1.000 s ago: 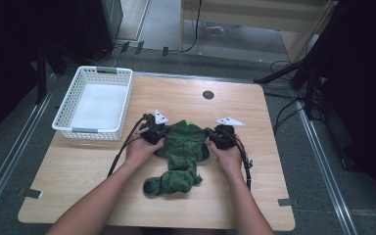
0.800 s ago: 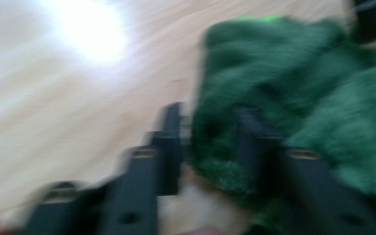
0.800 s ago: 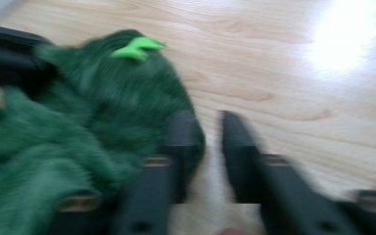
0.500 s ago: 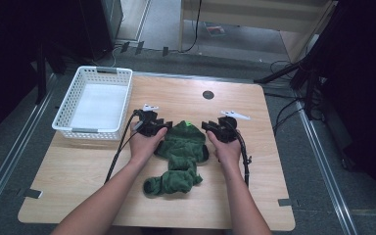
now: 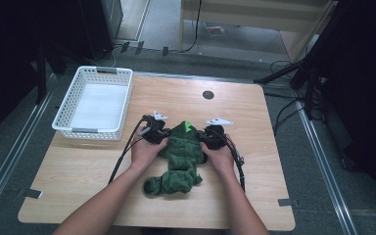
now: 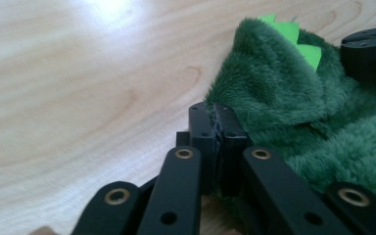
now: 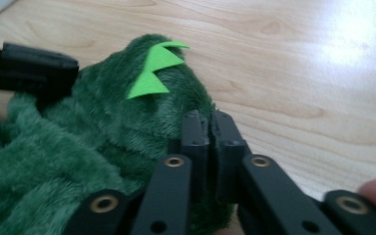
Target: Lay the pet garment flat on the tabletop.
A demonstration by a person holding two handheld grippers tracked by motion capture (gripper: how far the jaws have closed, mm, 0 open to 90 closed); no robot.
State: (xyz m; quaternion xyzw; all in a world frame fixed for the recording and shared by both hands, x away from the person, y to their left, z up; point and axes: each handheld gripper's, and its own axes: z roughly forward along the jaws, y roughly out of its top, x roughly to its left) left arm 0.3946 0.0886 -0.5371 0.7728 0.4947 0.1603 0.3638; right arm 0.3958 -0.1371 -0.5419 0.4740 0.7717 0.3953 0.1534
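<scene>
Both grippers, left gripper [image 5: 160, 138] and right gripper [image 5: 207, 141], lifted slightly, clamping green plush [image 5: 178, 157]; basket [image 5: 70, 123] empty.

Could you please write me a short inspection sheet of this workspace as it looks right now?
Surface: wooden table, with a round dark hole near the far edge.
Job's things: green plush garment with bright green spikes, lying at the table's middle.
Clutter: white basket at the left, seemingly empty.
Grippers: left hand-held gripper and right hand-held gripper, each shut on the garment's edge.
Cables: black cables trail from both grippers.
Surroundings: grey floor, cables, dark stands.
</scene>
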